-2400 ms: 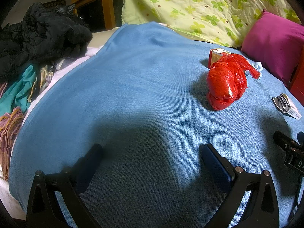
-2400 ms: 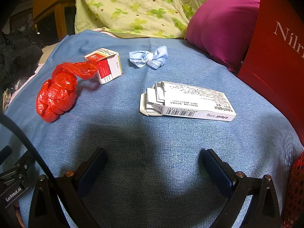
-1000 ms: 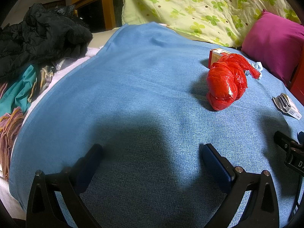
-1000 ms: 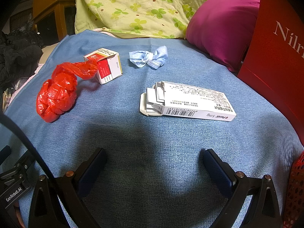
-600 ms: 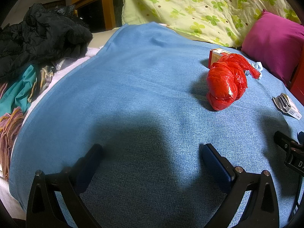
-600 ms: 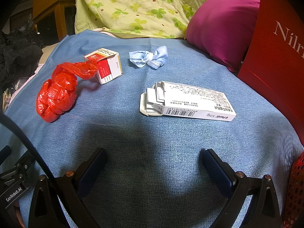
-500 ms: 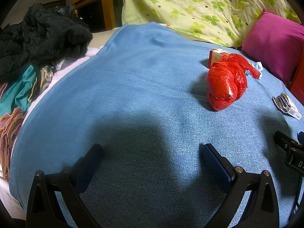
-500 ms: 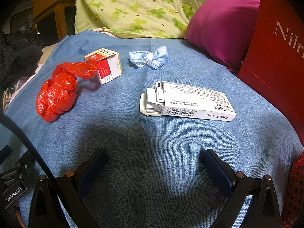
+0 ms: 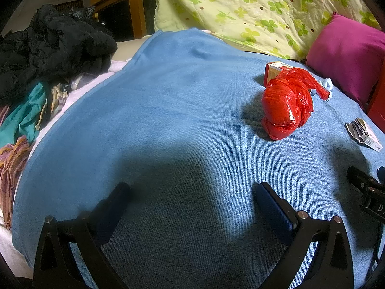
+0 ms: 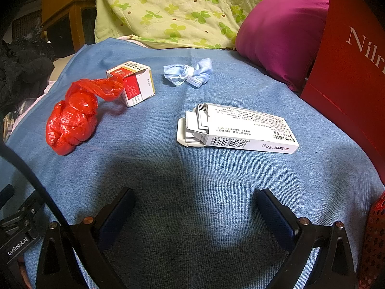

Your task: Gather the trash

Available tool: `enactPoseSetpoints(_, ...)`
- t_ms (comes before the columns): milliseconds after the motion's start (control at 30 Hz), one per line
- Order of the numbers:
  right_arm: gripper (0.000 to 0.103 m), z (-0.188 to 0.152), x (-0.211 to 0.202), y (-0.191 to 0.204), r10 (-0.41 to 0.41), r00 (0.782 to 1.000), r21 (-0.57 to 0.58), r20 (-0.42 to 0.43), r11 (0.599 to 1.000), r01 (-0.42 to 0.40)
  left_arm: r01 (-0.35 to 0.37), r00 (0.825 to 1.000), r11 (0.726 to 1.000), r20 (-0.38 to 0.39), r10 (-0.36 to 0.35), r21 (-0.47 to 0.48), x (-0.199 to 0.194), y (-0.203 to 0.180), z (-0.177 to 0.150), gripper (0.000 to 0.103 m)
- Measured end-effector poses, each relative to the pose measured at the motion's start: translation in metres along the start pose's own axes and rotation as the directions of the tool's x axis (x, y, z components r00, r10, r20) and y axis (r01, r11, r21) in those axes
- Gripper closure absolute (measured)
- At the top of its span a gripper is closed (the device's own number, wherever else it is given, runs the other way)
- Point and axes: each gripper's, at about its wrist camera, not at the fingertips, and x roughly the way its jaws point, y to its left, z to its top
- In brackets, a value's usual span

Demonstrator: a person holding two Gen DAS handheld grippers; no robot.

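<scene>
Right now both grippers are hovering low over the blue blanket (image 10: 216, 180) on the bed, each with its jaws spread wide and holding nothing: the left gripper (image 9: 190, 200) is facing bare cloth, the right gripper (image 10: 195, 204) is facing the litter.

Nothing is looking collected yet, so the step in hand is probably the first pick. The white medicine carton (image 10: 243, 130) is lying flat, nearest the right gripper and just ahead of it; going in along its short width and closing on the long edges would likely be steadier than pinching the torn flap end. The red plastic bag (image 10: 72, 118) is sitting nearer the left gripper; being soft and crinkled, it should be taken at the bulky knot, not the tail, which is touching the small red-and-white box (image 10: 134, 82).

Counting: one white carton, one red bag, one small box, one crumpled blue face mask (image 10: 187, 73) lying farther back, apart from the rest. That is making four pieces of trash. A red perforated basket (image 10: 375, 236) is showing at the right edge; whether it is the bin, I cannot tell.
</scene>
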Motion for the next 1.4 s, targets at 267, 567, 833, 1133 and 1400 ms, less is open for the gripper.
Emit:
enactPoseSetpoints(267,0.000,0.000,0.000,0.000,0.000,1.000,0.000,0.000,1.000,0.000,-0.002,1.000,1.000,0.001,0.002,0.001,0.000,0.000,0.000,0.000)
enactPoseSetpoints(567,0.000,0.000,0.000,0.000,0.000,1.000,-0.001,0.000,1.000,0.000,0.001,1.000,1.000,-0.002,-0.001,-0.001,0.000,0.001,0.001,0.000)
enactPoseSetpoints(833,0.000,0.000,0.000,0.000,-0.001,1.000,-0.001,0.000,1.000,0.001,0.004,1.000,1.000,-0.007,-0.004,-0.001,0.000,0.003,0.003,0.000)
enactPoseSetpoints(1133,0.000,0.001,0.000,0.001,-0.008,1.000,0.004,-0.007,1.000,0.008,0.020,0.999,1.000,-0.051,-0.019,0.011,0.004,0.001,0.013,0.000)
enactPoseSetpoints(1400,0.000,0.008,-0.015,-0.023,0.147,0.988,0.039,-0.056,0.989,-0.145,0.029,0.997,0.996,0.074,-0.035,0.087,-0.021,-0.006,0.031,0.000)
